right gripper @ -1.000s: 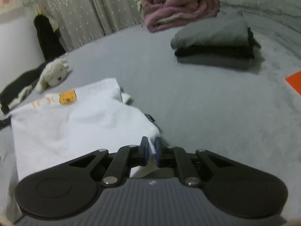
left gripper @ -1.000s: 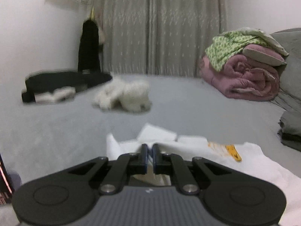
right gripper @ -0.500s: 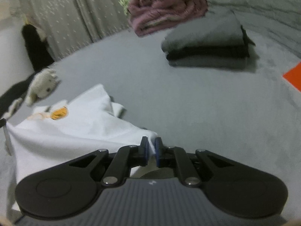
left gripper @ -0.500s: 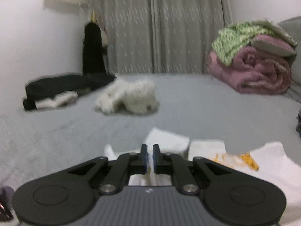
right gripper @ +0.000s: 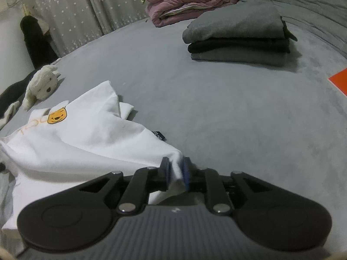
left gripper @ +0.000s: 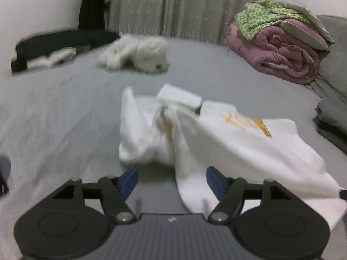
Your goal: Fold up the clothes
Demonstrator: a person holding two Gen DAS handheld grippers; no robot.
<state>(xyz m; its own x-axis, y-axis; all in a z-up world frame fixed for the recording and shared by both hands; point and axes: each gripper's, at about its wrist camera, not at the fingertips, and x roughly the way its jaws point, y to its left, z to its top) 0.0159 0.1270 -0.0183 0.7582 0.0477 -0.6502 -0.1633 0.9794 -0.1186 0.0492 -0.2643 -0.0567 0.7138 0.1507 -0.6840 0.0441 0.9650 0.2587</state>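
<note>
With jaws just swung wide, left tool (left gripper: 171, 178) open over the grey bed (left gripper: 54, 117), white T-shirt (left gripper: 216, 138) hem draped against the right-hand pad only, not pinched. Right tool (right gripper: 175, 171) jaws just eased apart a little, shirt (right gripper: 86, 138) corner between the blue pads; cannot tell if pads press on it, fabric looks loosely caught. Shirt lying crumpled on the near-left part of the bed, yellow bear print (right gripper: 56, 118) facing up, sleeve bunched toward the far side, dark label (right gripper: 159, 135) showing at the near edge. Behind the shirt, white plush toy (right gripper: 41, 85) lying on its side, black garment (left gripper: 60, 43) further left by the wall. Far right: folded stack of grey and black clothes (right gripper: 236, 36), pink rolled quilt (left gripper: 282, 52) with green patterned cloth (left gripper: 264, 17) on top. Orange item (right gripper: 340, 81) at the right edge of the bed. Grey curtain (left gripper: 184, 6) along the far wall.
</note>
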